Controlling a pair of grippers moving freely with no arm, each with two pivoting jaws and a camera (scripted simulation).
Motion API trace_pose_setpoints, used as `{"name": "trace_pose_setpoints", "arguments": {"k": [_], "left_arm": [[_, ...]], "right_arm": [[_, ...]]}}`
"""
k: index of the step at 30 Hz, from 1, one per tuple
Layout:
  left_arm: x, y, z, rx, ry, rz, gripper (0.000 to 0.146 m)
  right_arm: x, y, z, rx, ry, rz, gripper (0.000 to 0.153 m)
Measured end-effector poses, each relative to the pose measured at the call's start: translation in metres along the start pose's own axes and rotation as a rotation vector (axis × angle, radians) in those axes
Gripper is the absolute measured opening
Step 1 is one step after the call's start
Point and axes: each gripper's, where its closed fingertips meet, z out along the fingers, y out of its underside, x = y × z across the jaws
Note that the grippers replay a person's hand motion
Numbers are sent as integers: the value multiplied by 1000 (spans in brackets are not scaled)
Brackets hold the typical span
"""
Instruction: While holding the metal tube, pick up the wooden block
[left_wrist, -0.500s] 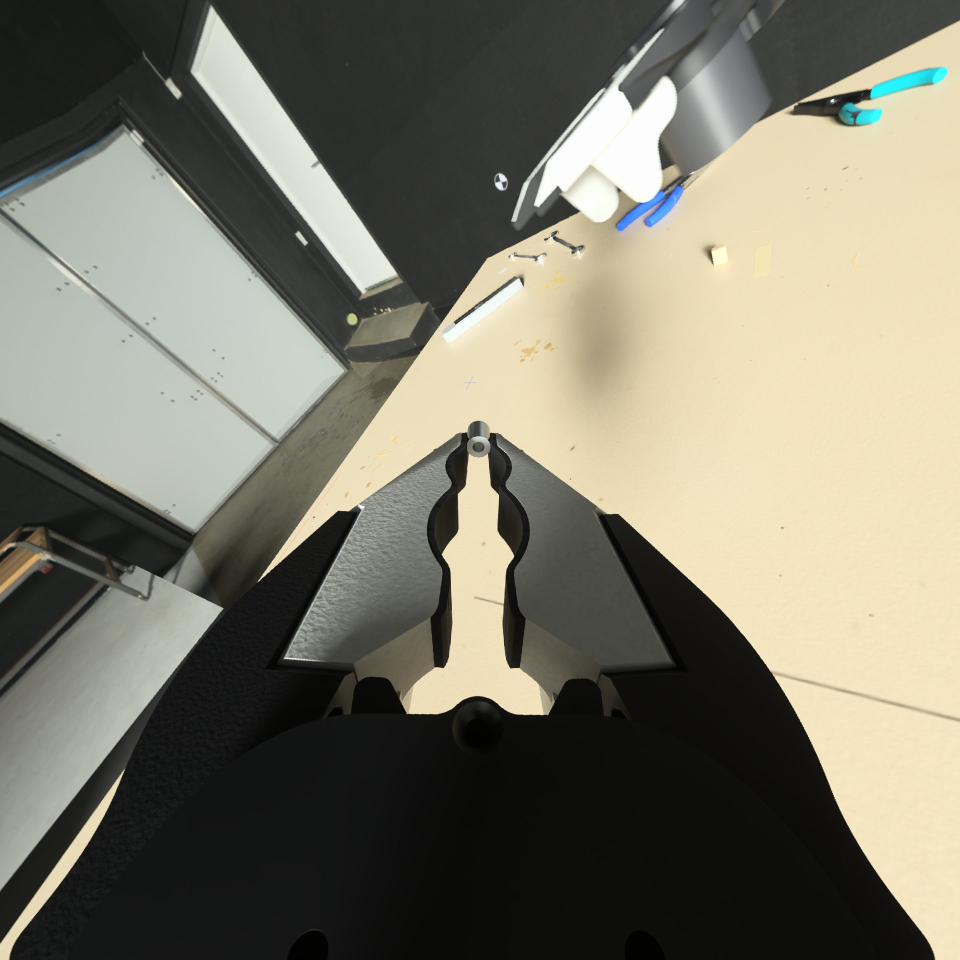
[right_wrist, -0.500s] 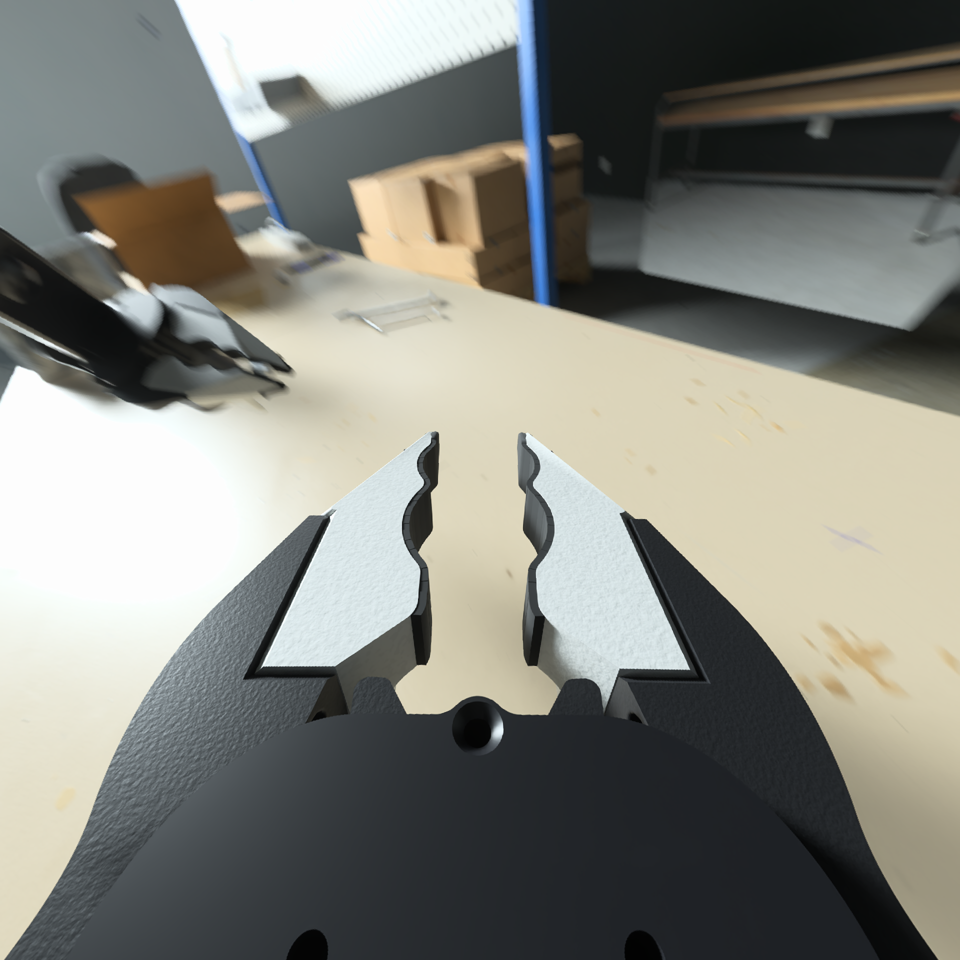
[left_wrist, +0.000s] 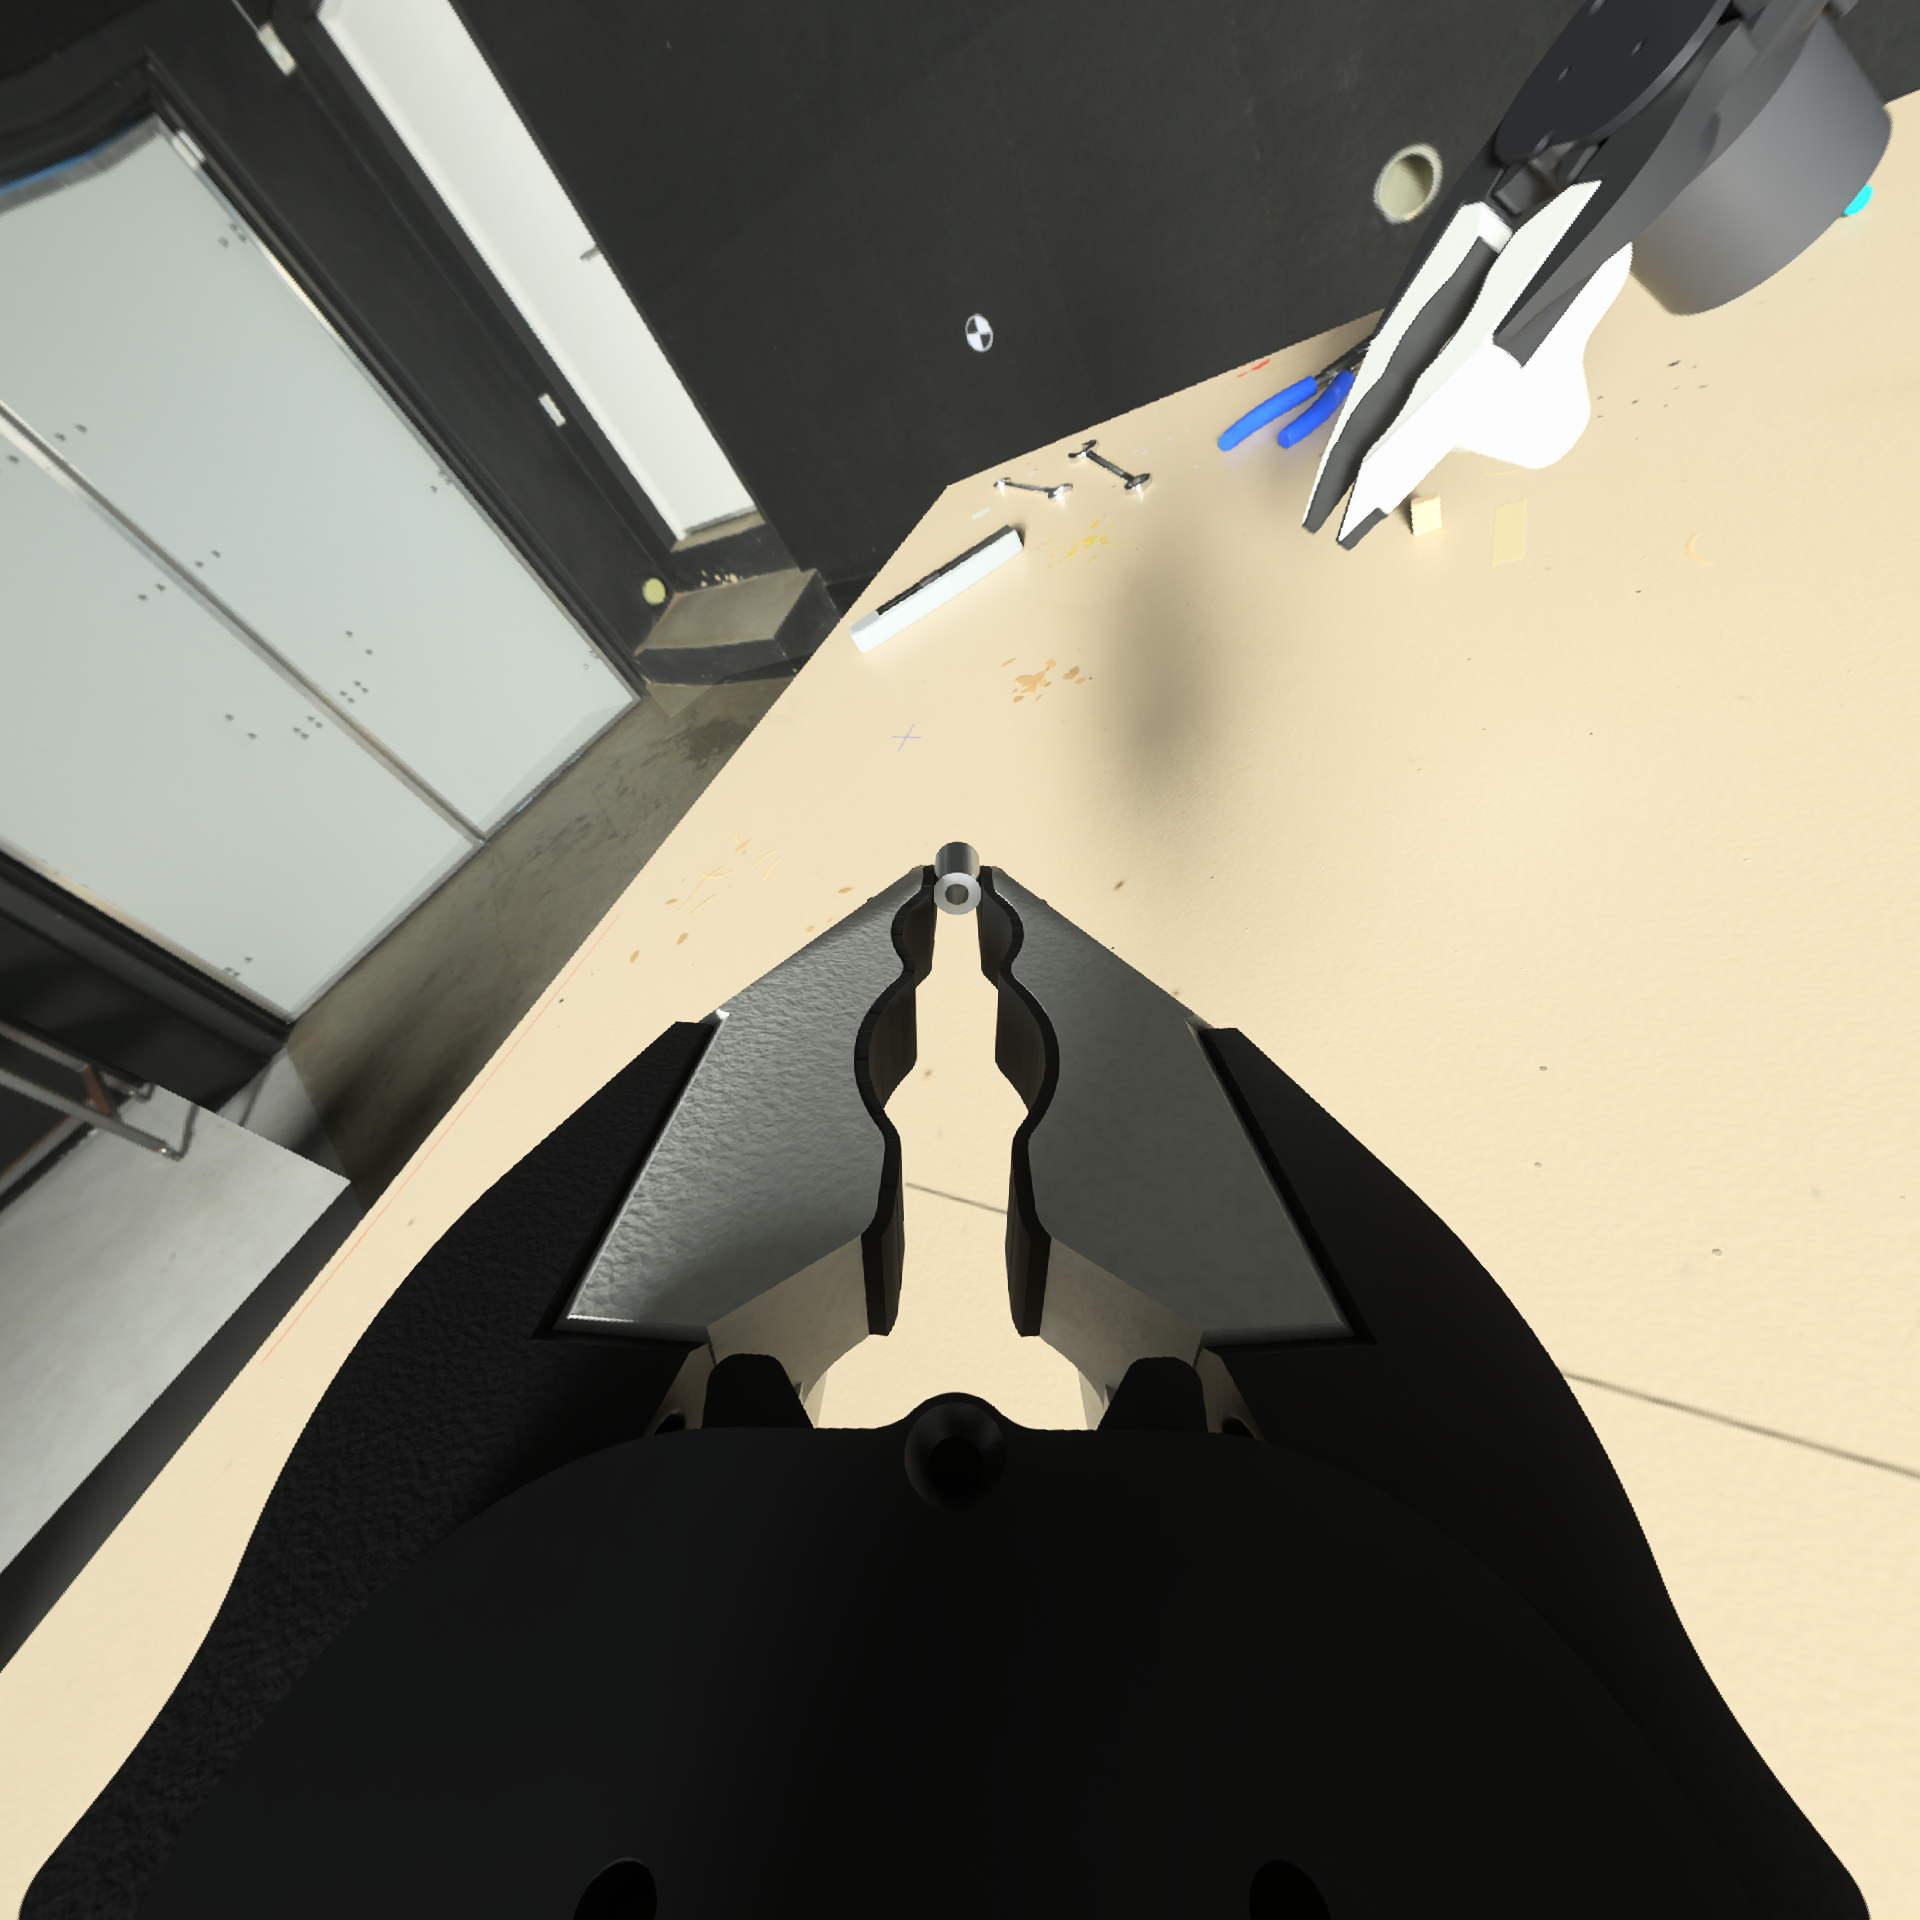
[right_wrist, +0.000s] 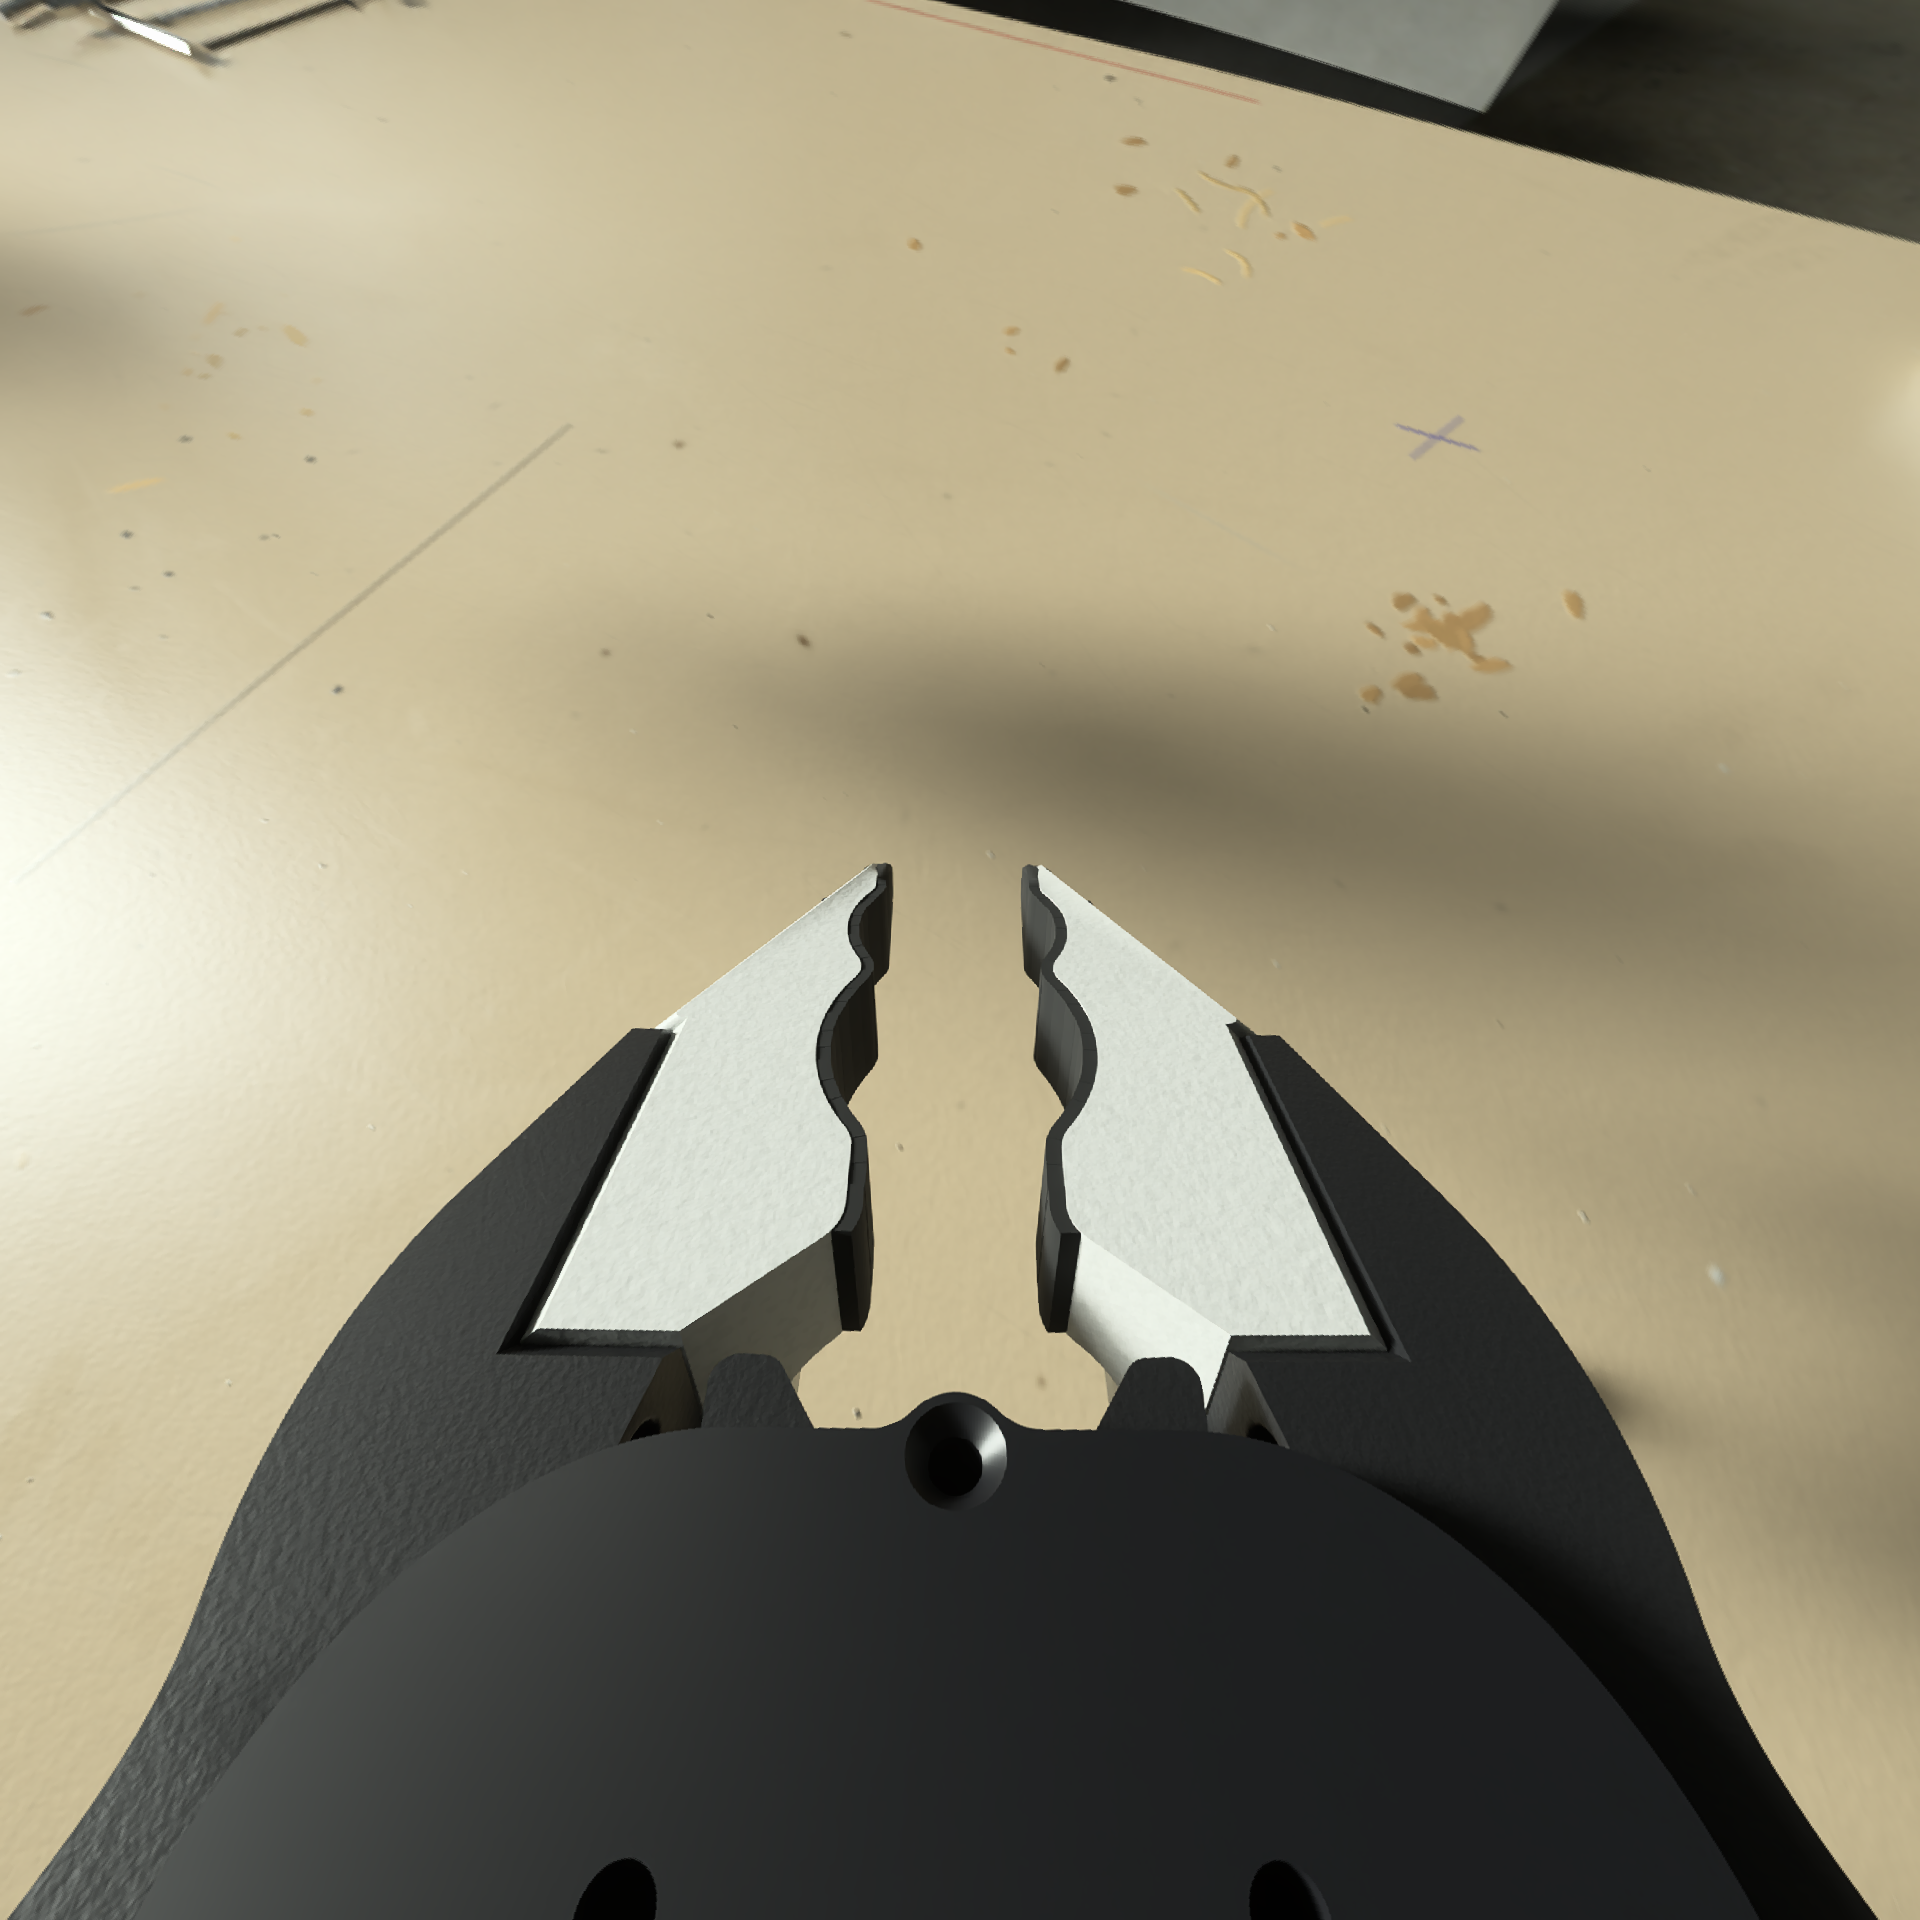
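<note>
My left gripper (left_wrist: 957, 891) is shut on a small metal tube (left_wrist: 957, 883), held at its fingertips above the beige table (left_wrist: 1455, 935). The small wooden block (left_wrist: 1427, 514) lies on the table at the far upper right of the left wrist view. My right gripper shows there (left_wrist: 1340, 535), tilted down, with its fingertips just left of the block. In the right wrist view my right gripper (right_wrist: 957, 883) is open and empty over bare table; the block is not in that view.
Blue-handled pliers (left_wrist: 1283, 410), two small wrenches (left_wrist: 1070, 473) and a white and black bar (left_wrist: 935, 587) lie near the table's far edge. A thin wood piece (left_wrist: 1509, 530) lies right of the block. The table edge runs along the left, floor below.
My right gripper has moved right and down toward the block and pitched down at the table. My left gripper still holds the tube in much the same place.
</note>
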Motion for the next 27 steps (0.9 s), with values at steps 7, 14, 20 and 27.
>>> {"name": "trace_pose_setpoints", "arguments": {"k": [7, 14, 20, 27], "left_arm": [[3, 8, 7, -31, 16, -12, 7], [12, 23, 13, -93, 72, 0, 7], [17, 25, 16, -104, 92, -1, 7], [19, 28, 19, -114, 101, -2, 7]], "right_arm": [[24, 12, -16, 21, 105, 32, 29], [38, 21, -14, 9, 150, 50, 31], [49, 37, -11, -48, 187, 51, 29], [74, 38, -21, -19, 292, 90, 29]]}}
